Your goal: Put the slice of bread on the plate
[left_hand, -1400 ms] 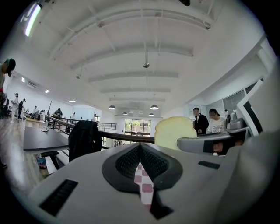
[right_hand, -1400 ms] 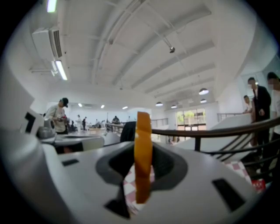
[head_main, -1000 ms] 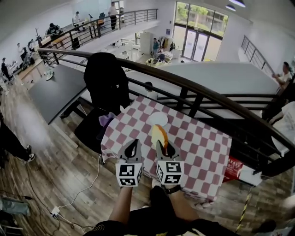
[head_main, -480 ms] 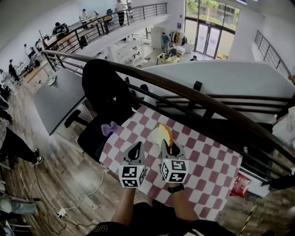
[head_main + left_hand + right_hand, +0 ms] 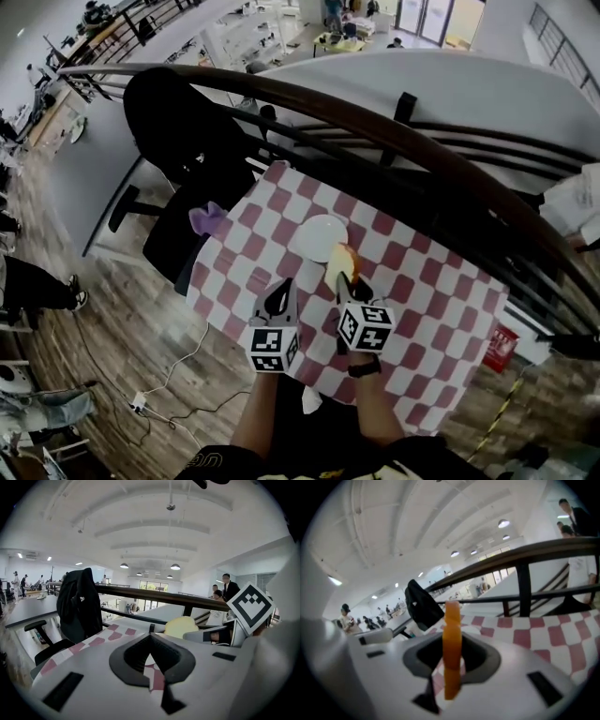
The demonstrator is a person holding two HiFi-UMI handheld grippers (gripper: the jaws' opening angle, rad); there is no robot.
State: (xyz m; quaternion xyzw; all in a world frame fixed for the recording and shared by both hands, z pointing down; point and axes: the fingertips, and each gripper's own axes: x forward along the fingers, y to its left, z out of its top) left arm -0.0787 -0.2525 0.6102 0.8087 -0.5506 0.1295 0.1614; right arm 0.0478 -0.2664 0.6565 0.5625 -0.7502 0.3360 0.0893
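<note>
Holding the slice of bread (image 5: pixel 452 644) upright on edge, I have my right tongs (image 5: pixel 351 284) clamped across its two faces so it cannot flop. From above it sits at the near rim of the white plate (image 5: pixel 314 234) on the checkered tablecloth (image 5: pixel 427 300), though I judge it is not set down yet. My left tongs (image 5: pixel 280 292) hang alongside, jaws together on nothing. A purple object (image 5: pixel 206 219) and a jacket-draped chair (image 5: pixel 178 131) sit well off to the left, and the railing (image 5: pixel 422 150) runs beyond the table. Nothing seems to block the way.
</note>
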